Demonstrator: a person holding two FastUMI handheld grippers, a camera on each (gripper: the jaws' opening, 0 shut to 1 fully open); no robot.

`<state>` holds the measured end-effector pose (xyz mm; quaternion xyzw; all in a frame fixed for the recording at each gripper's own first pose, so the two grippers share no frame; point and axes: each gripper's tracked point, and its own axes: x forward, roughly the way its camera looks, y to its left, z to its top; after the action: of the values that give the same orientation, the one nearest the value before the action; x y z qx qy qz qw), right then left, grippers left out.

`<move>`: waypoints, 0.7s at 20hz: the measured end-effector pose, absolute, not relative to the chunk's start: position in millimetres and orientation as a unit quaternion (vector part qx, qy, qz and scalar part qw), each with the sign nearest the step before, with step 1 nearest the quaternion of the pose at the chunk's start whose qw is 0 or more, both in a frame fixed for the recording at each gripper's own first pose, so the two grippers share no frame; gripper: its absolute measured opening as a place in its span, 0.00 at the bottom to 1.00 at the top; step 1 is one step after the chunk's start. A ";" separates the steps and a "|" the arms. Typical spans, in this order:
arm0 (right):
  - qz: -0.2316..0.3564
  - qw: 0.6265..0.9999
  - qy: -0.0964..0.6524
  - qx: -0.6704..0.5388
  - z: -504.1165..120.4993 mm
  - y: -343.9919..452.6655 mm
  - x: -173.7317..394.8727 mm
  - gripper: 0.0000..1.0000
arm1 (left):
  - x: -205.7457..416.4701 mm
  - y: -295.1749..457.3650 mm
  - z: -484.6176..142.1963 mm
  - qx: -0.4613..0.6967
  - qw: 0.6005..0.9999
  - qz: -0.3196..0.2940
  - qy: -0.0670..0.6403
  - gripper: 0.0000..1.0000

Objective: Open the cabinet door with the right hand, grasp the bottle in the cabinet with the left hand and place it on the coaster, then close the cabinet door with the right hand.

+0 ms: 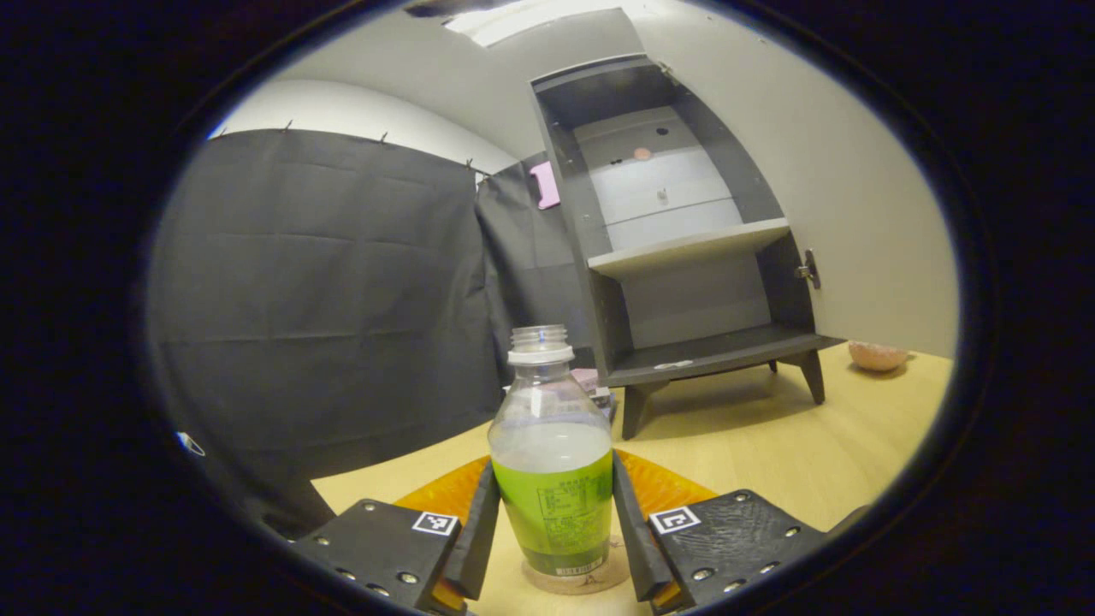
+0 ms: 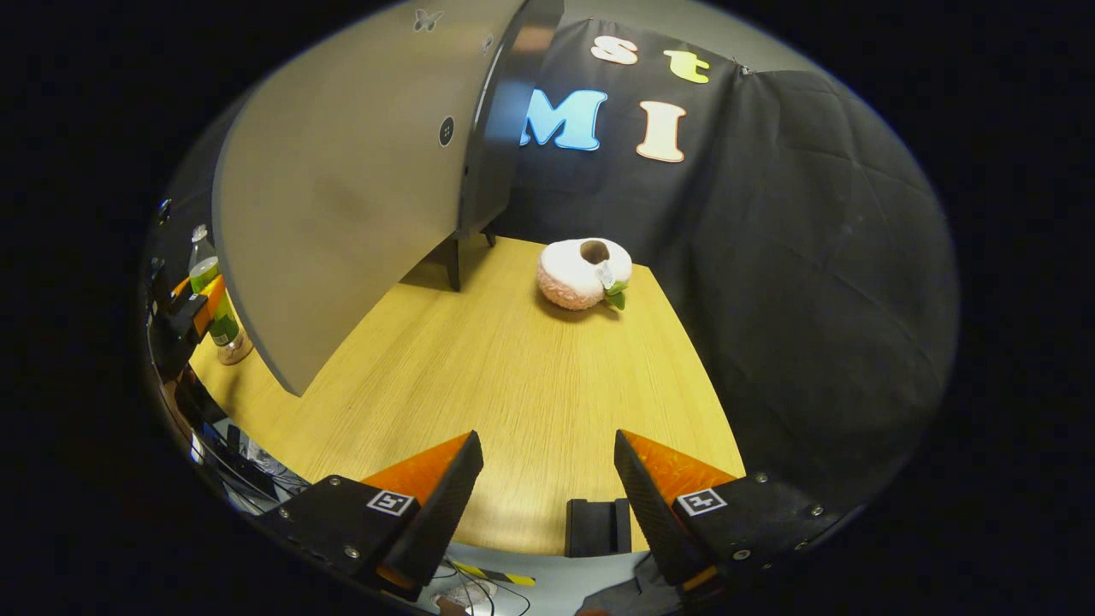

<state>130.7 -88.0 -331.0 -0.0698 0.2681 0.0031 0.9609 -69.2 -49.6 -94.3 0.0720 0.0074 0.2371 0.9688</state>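
Observation:
A clear bottle [image 1: 552,462] with a green label and no cap stands upright on a round coaster [image 1: 599,582] on the wooden table. My left gripper [image 1: 554,535] is shut on the bottle, one finger on each side of the label. Behind it the dark cabinet [image 1: 684,248] stands with its shelves bare and its pale door [image 1: 855,214] swung wide to the right. In the right gripper view the door [image 2: 342,188] fills the left, and the bottle [image 2: 205,274] and left gripper [image 2: 190,315] show past its edge. My right gripper [image 2: 547,488] is open over the table's front edge, holding nothing.
A pale plush ring toy [image 2: 586,274] lies on the table [image 2: 513,376] near the back wall, right of the cabinet. A small black block [image 2: 597,526] sits at the table's front edge. Cables lie on the floor below.

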 end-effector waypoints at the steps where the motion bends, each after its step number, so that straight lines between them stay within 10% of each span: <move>1: 0.008 0.961 0.270 -0.068 -332.3 -81.6 130.4 0.96 | -70.8 -50.0 -89.7 0.072 0.968 0.239 -0.002 0.66; 14: 0.032 0.958 0.268 -0.094 -336.4 -61.6 120.4 0.95 | -67.6 -48.9 -87.6 0.061 0.973 0.224 -0.010 0.78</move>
<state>120.4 -61.6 -336.4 -0.0942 0.2683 0.0320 0.9582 -67.6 -48.9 -87.6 0.0607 -0.0098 0.2235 0.9728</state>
